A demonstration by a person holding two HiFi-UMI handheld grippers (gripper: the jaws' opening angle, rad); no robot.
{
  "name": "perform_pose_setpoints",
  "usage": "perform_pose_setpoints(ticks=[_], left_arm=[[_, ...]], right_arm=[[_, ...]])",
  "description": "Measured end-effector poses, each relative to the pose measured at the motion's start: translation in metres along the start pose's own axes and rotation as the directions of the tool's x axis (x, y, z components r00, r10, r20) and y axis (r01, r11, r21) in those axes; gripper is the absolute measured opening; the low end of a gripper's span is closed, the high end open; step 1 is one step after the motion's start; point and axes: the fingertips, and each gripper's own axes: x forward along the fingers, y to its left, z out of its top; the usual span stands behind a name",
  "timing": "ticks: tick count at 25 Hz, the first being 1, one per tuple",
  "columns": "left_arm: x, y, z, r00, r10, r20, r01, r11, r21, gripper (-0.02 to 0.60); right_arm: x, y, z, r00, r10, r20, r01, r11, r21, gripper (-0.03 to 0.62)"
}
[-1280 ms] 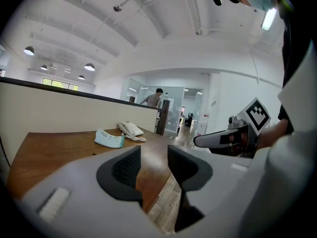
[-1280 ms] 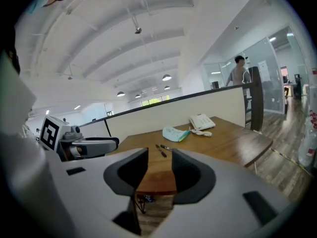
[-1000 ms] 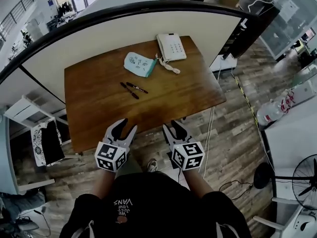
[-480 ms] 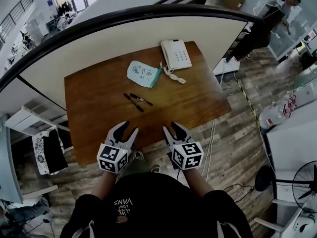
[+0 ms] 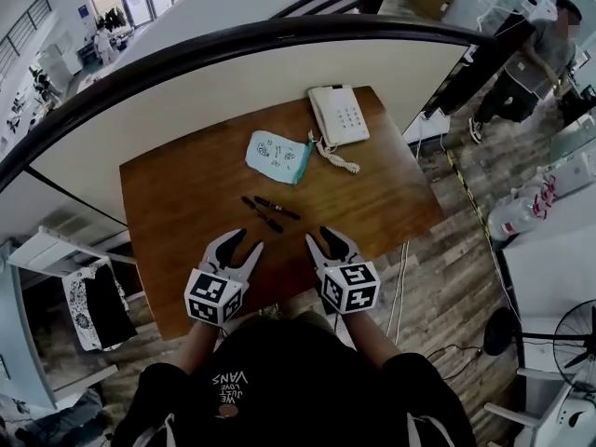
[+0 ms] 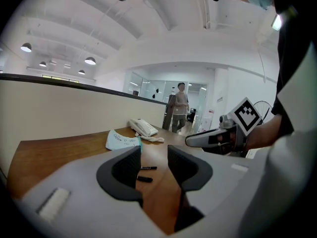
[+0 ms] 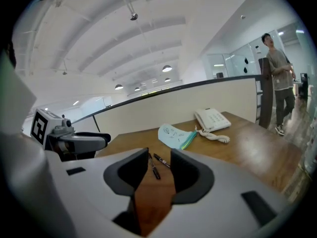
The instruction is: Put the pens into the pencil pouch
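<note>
Left gripper (image 5: 248, 240) and right gripper (image 5: 321, 238) have advanced over table (image 5: 186, 203), fingers (image 5: 226, 244) apart

I see bare tabletop (image 5: 177, 212) from the near edge up to the pens (image 5: 277, 209); pouch (image 5: 277, 155) and phone (image 5: 339, 115) stand beyond.

I count on the bench (image 5: 186, 194): pens (image 5: 277, 209) (image 5: 263, 215), two; pencil pouch (image 5: 276, 154), one; telephone (image 5: 340, 115), one. Under my control, grippers, two: left gripper (image 5: 244, 243), right gripper (image 5: 321, 238).
</note>
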Motion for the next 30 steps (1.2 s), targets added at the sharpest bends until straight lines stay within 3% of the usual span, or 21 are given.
perform_pose_setpoints(ticks=[10, 19, 30], left_arm=[[0.016, 0.026, -0.019, 0.999, 0.008, -0.040, -0.010, 0.999, -0.046, 0.155], [0.030, 0.039, -0.021, 0.990, 0.132, -0.046, -0.137, 0.984, -0.112, 0.155], [0.039, 0.039, -0.040, 0.967, 0.243, -0.080, -0.253, 0.952, -0.171, 0.155]], right_arm=[[0.050, -0.009, -0.018, 0.994, 0.015, -0.106, -0.024, 0.997, -0.079, 0.115], [0.092, -0.028, -0.036, 0.967, 0.107, -0.232, -0.151, 0.972, -0.180, 0.115], [0.137, -0.029, -0.069, 0.903, 0.206, -0.377, -0.342, 0.876, -0.340, 0.115]])
